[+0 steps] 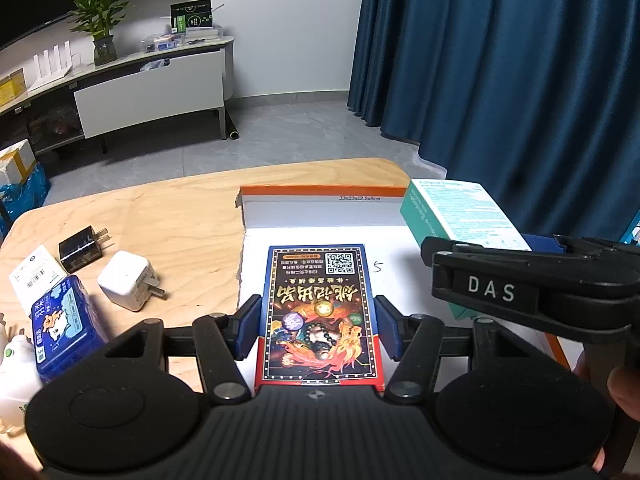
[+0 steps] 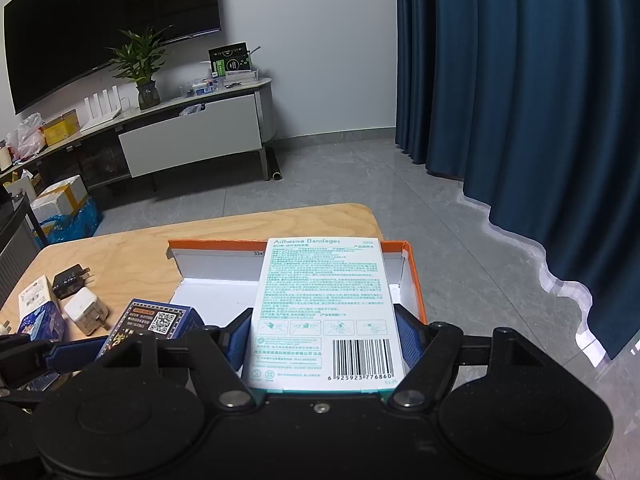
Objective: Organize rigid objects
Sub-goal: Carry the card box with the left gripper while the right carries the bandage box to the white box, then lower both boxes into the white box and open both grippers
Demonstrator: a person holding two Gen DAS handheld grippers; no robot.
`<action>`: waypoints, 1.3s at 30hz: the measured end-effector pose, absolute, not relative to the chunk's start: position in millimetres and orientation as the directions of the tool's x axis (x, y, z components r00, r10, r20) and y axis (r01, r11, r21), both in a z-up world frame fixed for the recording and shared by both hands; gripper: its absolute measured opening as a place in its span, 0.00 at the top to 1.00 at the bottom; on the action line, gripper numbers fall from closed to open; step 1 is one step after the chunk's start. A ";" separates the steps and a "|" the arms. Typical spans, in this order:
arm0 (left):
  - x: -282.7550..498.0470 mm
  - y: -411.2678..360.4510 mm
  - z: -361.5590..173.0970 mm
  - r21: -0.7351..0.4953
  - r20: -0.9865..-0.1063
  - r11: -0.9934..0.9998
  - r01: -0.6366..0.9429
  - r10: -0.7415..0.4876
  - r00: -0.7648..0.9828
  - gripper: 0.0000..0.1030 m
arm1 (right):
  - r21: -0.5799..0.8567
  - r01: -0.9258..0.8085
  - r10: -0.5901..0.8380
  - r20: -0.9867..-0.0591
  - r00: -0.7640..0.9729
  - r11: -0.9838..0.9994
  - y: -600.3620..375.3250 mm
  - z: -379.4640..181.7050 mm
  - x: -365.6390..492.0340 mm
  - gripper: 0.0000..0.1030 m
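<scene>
Left wrist view: left gripper (image 1: 318,330) clenched on dark card box (image 1: 320,312), over tray (image 1: 320,192) at 12 o'clock. Right gripper (image 2: 322,338) clamps bandage box (image 2: 320,304). Both light, stiff cardboard, crushable; grip long edges.

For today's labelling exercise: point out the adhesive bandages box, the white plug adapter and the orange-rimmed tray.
adhesive bandages box (image 2: 324,300), right wrist view, printed back panel.
white plug adapter (image 1: 125,285), left wrist view, top face.
orange-rimmed tray (image 1: 320,191), left wrist view, far rim.
</scene>
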State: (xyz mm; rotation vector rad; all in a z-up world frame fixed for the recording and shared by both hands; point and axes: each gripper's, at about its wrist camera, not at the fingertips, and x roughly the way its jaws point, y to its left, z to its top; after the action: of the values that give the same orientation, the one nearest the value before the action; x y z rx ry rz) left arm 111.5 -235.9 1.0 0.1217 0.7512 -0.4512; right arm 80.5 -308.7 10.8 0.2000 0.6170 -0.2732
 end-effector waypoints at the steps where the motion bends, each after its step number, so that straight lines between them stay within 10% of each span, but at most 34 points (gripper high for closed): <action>1: 111.5 -236.1 0.9 -0.053 -0.683 0.898 0.438 -0.352 0.640 0.42 | 0.103 0.309 -0.191 -0.594 0.782 0.945 -308.4 10.5 80.8 0.18; 39: 117.1 -245.6 -3.5 -0.055 -0.681 0.881 0.470 -0.378 0.627 0.42 | 0.103 0.279 -0.162 -0.607 0.778 0.955 -308.2 3.2 96.5 0.18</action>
State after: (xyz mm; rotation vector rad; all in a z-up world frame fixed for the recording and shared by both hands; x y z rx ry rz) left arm 117.1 -245.6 -3.5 0.1324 0.7490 -0.4877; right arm 96.5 -308.2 3.2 0.1922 0.6365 -0.2401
